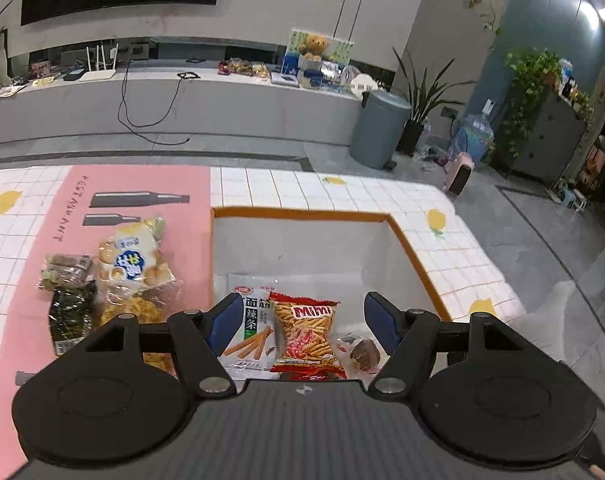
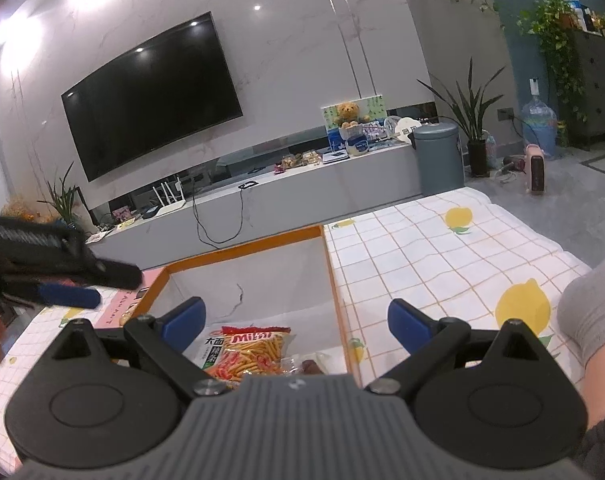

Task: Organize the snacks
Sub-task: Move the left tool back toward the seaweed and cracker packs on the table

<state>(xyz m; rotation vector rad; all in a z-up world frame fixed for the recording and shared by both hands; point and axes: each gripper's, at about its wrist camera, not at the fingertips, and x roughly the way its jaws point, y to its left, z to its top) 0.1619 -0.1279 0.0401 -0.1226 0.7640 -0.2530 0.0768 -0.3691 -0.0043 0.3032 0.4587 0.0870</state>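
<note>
A white box with an orange rim (image 1: 406, 240) holds a red Mimi snack bag (image 1: 306, 332), a white spicy-strip bag (image 1: 248, 320) and a small brown wrapped snack (image 1: 362, 354). My left gripper (image 1: 302, 320) is open and empty above these snacks. On the pink mat (image 1: 138, 184) to the left lie a biscuit bag (image 1: 132, 260), a dark seaweed pack (image 1: 72, 314), a brownish pack (image 1: 66, 270) and a yellow noodle-like pack (image 1: 136, 308). My right gripper (image 2: 298, 324) is open and empty above the box (image 2: 334, 280), with the Mimi bag (image 2: 254, 350) below it. The left gripper (image 2: 66, 276) shows at its left.
The table has a white checked cloth with lemon prints (image 1: 438, 220). Its right edge drops to the floor. A grey bin (image 1: 378, 128), plants and a TV bench (image 1: 182, 108) stand beyond. My sleeve (image 2: 594, 320) is at the right.
</note>
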